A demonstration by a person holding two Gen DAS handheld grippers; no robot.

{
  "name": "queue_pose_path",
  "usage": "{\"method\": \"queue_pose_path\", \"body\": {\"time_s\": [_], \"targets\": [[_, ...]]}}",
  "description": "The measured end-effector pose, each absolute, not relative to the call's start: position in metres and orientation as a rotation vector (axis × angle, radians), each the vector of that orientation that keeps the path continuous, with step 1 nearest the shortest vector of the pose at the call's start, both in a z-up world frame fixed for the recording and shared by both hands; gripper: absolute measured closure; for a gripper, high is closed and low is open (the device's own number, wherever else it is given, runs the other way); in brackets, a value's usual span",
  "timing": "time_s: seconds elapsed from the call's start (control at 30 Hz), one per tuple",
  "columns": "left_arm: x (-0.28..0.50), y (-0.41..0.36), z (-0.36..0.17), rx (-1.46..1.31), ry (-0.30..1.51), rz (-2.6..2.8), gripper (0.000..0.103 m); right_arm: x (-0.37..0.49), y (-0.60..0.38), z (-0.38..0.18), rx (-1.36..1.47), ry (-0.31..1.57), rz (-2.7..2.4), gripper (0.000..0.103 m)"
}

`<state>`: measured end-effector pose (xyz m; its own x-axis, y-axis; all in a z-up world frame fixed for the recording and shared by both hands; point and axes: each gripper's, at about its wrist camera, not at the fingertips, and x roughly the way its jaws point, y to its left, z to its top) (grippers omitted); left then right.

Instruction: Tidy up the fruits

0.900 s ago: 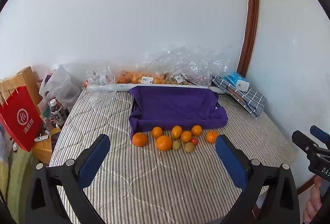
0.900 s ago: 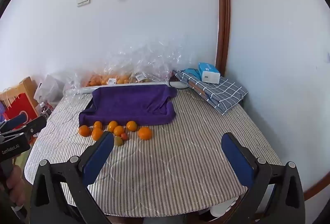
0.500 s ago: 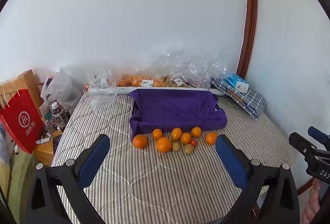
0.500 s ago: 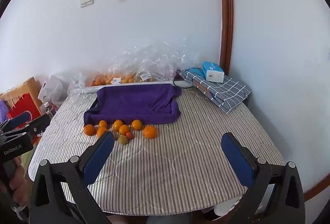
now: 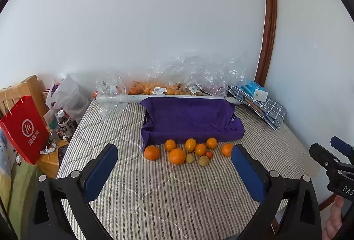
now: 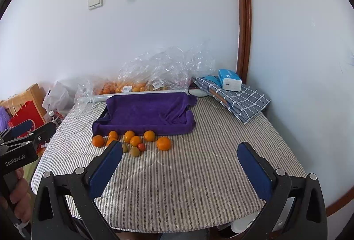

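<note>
Several oranges (image 5: 176, 156) lie in a loose row on the striped tablecloth, with two small greenish fruits (image 5: 203, 160) and a little red fruit (image 5: 208, 154) among them. Just behind them stands a tray lined with a purple towel (image 5: 190, 117), with nothing in it. My left gripper (image 5: 173, 164) hovers open on the near side of the fruits, nothing between its fingers. My right gripper (image 6: 179, 151) is open too, above the cloth and right of the fruit row (image 6: 132, 141). Each gripper shows at the edge of the other's view, held by a hand.
Clear plastic bags (image 5: 192, 78) holding more oranges sit against the wall behind the tray. A folded checked cloth (image 6: 241, 100) with a blue-white box (image 6: 230, 80) lies at the back right. Left of the table are a red paper bag (image 5: 25, 129) and bottles (image 5: 64, 123).
Both grippers stay open and hold nothing. The views have drifted only slightly; in the right wrist view the table sits a little further right. No fruit has moved.
</note>
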<state>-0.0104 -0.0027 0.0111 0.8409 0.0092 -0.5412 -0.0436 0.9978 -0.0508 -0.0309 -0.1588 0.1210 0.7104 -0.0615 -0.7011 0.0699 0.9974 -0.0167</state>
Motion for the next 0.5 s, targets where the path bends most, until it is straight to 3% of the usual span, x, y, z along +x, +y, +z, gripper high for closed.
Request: {"method": "queue_pose_path", "body": {"time_s": [0.5], "targets": [[-0.0141,0.0013,0.0134,-0.071,0.565,0.029,0.000,-0.0312,-0.1553,0.1214,0.011,0.775,-0.067,0.000]]}}
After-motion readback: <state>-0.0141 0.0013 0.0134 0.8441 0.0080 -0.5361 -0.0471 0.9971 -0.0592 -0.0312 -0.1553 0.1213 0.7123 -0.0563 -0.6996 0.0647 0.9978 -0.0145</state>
